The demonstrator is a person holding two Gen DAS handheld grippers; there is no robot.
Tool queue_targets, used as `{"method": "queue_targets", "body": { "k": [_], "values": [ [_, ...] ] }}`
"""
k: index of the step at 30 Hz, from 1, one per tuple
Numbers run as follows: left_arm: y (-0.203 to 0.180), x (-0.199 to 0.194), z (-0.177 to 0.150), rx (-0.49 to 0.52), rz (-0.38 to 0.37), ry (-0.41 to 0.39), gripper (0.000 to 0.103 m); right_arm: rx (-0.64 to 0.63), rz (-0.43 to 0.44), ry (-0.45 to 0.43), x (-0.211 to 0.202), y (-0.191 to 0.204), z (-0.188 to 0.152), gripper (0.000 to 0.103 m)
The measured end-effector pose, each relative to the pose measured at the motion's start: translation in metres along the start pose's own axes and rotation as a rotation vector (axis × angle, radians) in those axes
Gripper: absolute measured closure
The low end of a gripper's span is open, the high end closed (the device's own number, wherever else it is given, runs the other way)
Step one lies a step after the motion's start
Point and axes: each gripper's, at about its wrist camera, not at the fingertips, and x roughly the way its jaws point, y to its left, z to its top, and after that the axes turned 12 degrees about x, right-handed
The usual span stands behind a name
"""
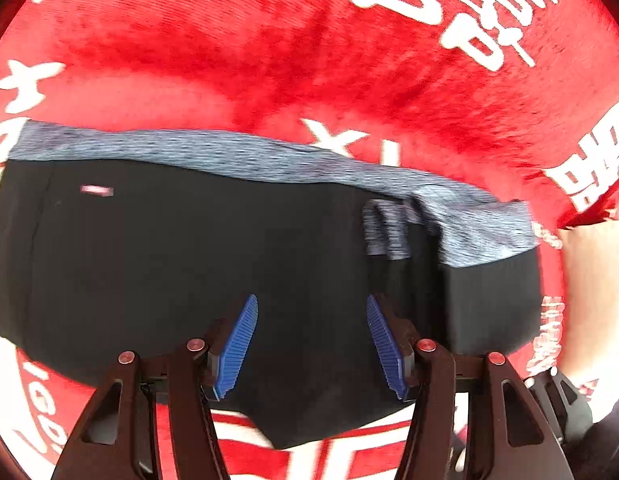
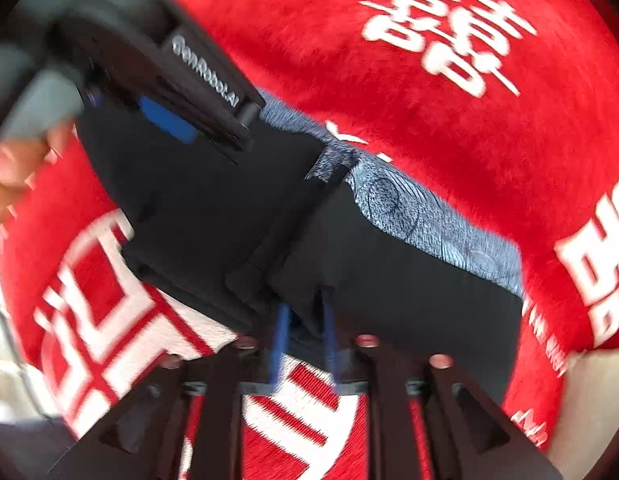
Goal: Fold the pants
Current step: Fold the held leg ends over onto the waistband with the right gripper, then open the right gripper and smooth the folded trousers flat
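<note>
Black pants with a blue-grey heathered waistband lie folded on a red cloth. My left gripper is open, its blue pads apart just above the black fabric, holding nothing. In the right wrist view the pants run diagonally, waistband on the far side. My right gripper has its blue pads close together on a fold of black fabric at the near edge. The left gripper's body shows at upper left over the pants.
The red plush cloth with white characters covers the surface all around. A pale bare surface shows past the cloth's right edge. A hand shows at the left edge of the right wrist view.
</note>
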Motion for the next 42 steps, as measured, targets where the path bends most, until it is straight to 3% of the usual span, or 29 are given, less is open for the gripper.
{"method": "queue_targets", "body": {
  "k": [1, 4, 5, 6, 9, 13, 15, 16, 18, 19, 20, 22, 24, 27, 30, 33, 37, 42],
  "values": [
    [-0.003, 0.005, 0.003, 0.0, -0.038, 0.015, 0.044, 0.066, 0.035, 0.006, -0.005, -0.01, 0.0, 0.034],
    [-0.011, 0.014, 0.009, -0.012, -0.122, 0.035, 0.042, 0.328, 0.136, 0.021, -0.02, -0.053, -0.005, 0.034],
    [-0.015, 0.017, 0.012, -0.016, -0.148, 0.035, 0.034, 0.42, 0.167, 0.045, -0.021, -0.069, -0.008, 0.034],
    [-0.018, 0.02, 0.016, -0.023, -0.163, 0.027, 0.018, 0.476, 0.185, 0.057, -0.022, -0.078, -0.011, 0.034],
    [-0.026, 0.026, 0.025, -0.039, -0.206, 0.022, 0.018, 0.694, 0.268, 0.096, -0.019, -0.114, -0.025, 0.034],
    [-0.037, 0.042, 0.031, -0.029, -0.219, 0.081, 0.018, 0.831, 0.322, 0.118, -0.01, -0.136, -0.036, 0.034],
    [-0.039, 0.051, 0.031, -0.034, -0.199, 0.102, 0.019, 0.864, 0.345, 0.126, -0.004, -0.136, -0.041, 0.034],
    [-0.041, 0.054, 0.03, -0.035, -0.191, 0.1, 0.042, 0.879, 0.353, 0.133, -0.002, -0.136, -0.044, 0.036],
    [-0.049, 0.055, 0.031, 0.0, -0.145, 0.088, 0.061, 0.889, 0.369, 0.145, -0.001, -0.135, -0.048, 0.046],
    [-0.051, 0.053, 0.032, 0.007, -0.146, 0.076, 0.072, 0.891, 0.38, 0.159, 0.002, -0.133, -0.049, 0.057],
    [-0.056, 0.048, 0.032, 0.019, -0.154, 0.055, 0.074, 0.895, 0.39, 0.17, 0.003, -0.132, -0.05, 0.073],
    [-0.065, 0.031, 0.037, 0.074, -0.138, 0.001, 0.08, 0.901, 0.398, 0.188, 0.005, -0.131, -0.05, 0.08],
    [-0.068, 0.025, 0.038, 0.116, -0.105, -0.017, 0.08, 0.894, 0.399, 0.176, 0.0, -0.129, -0.047, 0.08],
    [-0.066, 0.044, 0.022, 0.171, -0.035, 0.052, 0.079, 0.868, 0.396, 0.171, -0.003, -0.13, -0.044, 0.08],
    [-0.071, 0.042, 0.003, 0.218, 0.036, -0.002, 0.07, 0.851, 0.391, 0.195, 0.003, -0.126, -0.045, 0.08],
    [-0.073, 0.028, -0.003, 0.168, 0.09, -0.021, 0.054, 0.871, 0.393, 0.18, -0.002, -0.132, -0.047, 0.079],
    [-0.085, -0.003, -0.001, 0.187, 0.106, -0.077, 0.055, 0.907, 0.342, 0.127, -0.016, -0.154, -0.048, 0.077],
    [-0.123, -0.008, 0.014, 0.242, 0.037, -0.1, 0.055, 0.924, 0.229, 0.058, -0.026, -0.19, -0.032, 0.077]
  ]
}}
